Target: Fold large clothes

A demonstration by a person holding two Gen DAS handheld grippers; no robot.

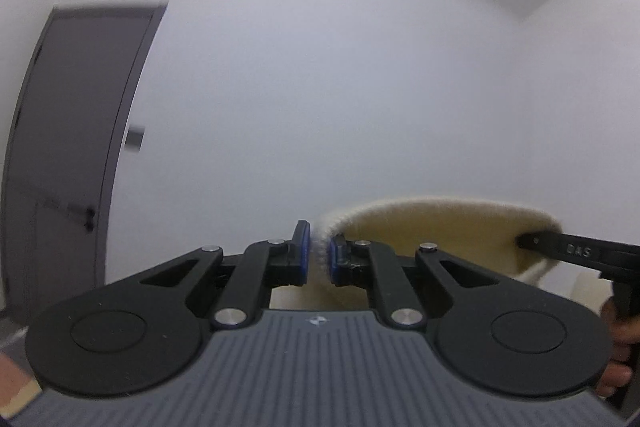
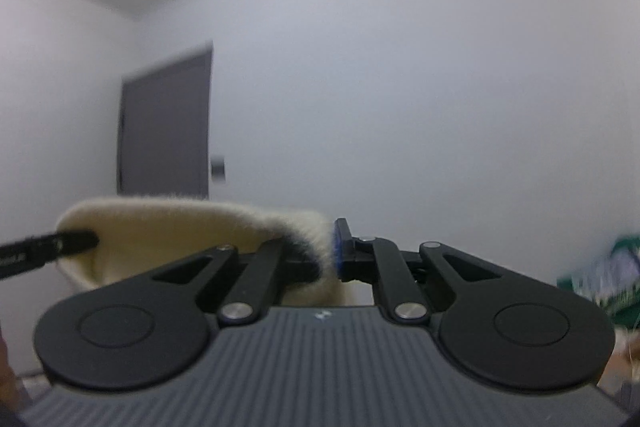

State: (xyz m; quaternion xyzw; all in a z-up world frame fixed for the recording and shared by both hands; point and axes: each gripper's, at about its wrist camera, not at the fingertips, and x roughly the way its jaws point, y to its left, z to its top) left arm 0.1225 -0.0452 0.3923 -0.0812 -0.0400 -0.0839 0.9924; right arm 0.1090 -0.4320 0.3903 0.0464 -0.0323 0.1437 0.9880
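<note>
Both claws are clamped on one cream-coloured fleecy garment [image 1: 440, 227], and both are held level, high in front of a plain white wall [image 1: 360, 87]. In the left wrist view, the left gripper [image 1: 317, 259] is seen with its blue-padded jaws pressed together on a fuzzy edge of the fabric. In the right wrist view, the right gripper [image 2: 330, 257] is likewise closed on the pile of the cloth, whose fibres are draped over its left finger.

Between the two grips the top edge of the garment is carried as a slack, arched band, so that its long axis is laid from one claw to the other. From the left gripper the cloth is stretched away to the right; from the right gripper it is stretched to the left. Neither hand can be called nearer, since each end is already held. The rest of the garment is hung below the cameras and is mostly hidden.

A dark grey door [image 2: 166, 125] is set in the wall to the left. It is judged that the next move will depend on this edge being kept taut and level while the hanging part is lowered.
</note>
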